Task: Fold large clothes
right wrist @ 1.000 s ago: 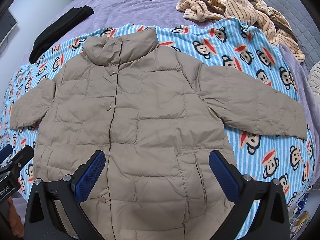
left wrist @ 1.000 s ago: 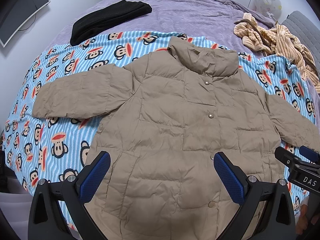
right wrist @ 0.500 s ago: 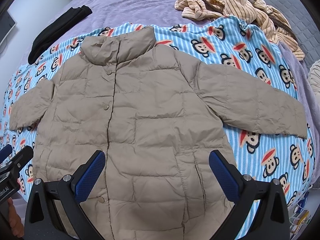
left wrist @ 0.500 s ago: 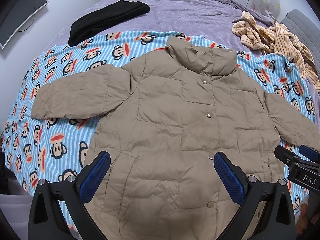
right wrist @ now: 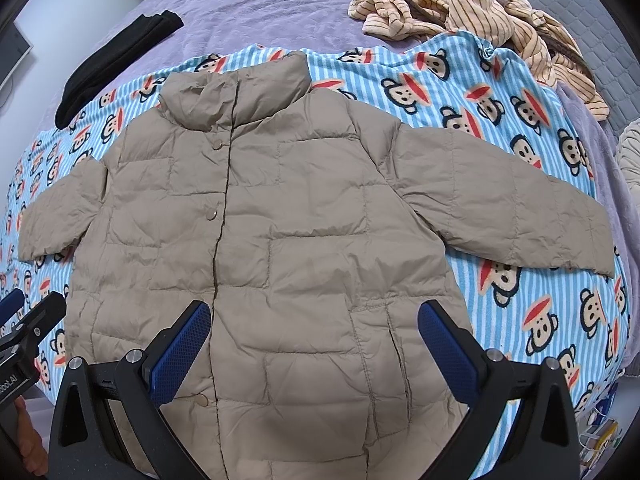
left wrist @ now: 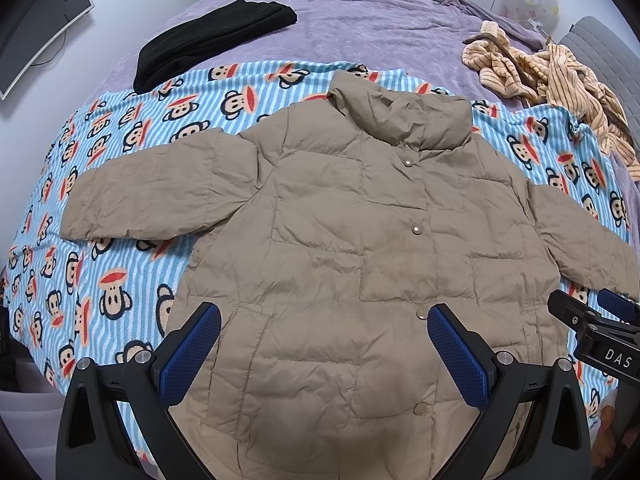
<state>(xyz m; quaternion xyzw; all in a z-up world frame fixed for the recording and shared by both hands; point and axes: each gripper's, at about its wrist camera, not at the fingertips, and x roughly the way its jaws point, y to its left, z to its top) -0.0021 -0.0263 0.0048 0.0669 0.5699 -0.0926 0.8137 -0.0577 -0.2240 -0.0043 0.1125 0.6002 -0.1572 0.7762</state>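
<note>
A tan quilted puffer jacket (left wrist: 340,248) lies flat and face up, snaps closed, both sleeves spread out, on a blue striped monkey-print blanket (left wrist: 120,184). It also shows in the right wrist view (right wrist: 304,240). My left gripper (left wrist: 324,344) is open and empty, hovering over the jacket's lower front left of the snap line. My right gripper (right wrist: 314,340) is open and empty over the lower right half. The right gripper's tip shows at the right edge of the left wrist view (left wrist: 592,320). The left gripper's tip shows at the left edge of the right wrist view (right wrist: 28,320).
The blanket (right wrist: 520,128) covers a purple bedspread (left wrist: 380,24). A black folded garment (left wrist: 208,40) lies at the back left. A crumpled beige striped garment (left wrist: 552,76) lies at the back right. A monitor (left wrist: 36,28) hangs on the left wall. The bed edge is just below the jacket hem.
Both grippers have drifted slightly; the jacket sits a little lower and closer in view. Nothing was grasped and the jacket has not moved.
</note>
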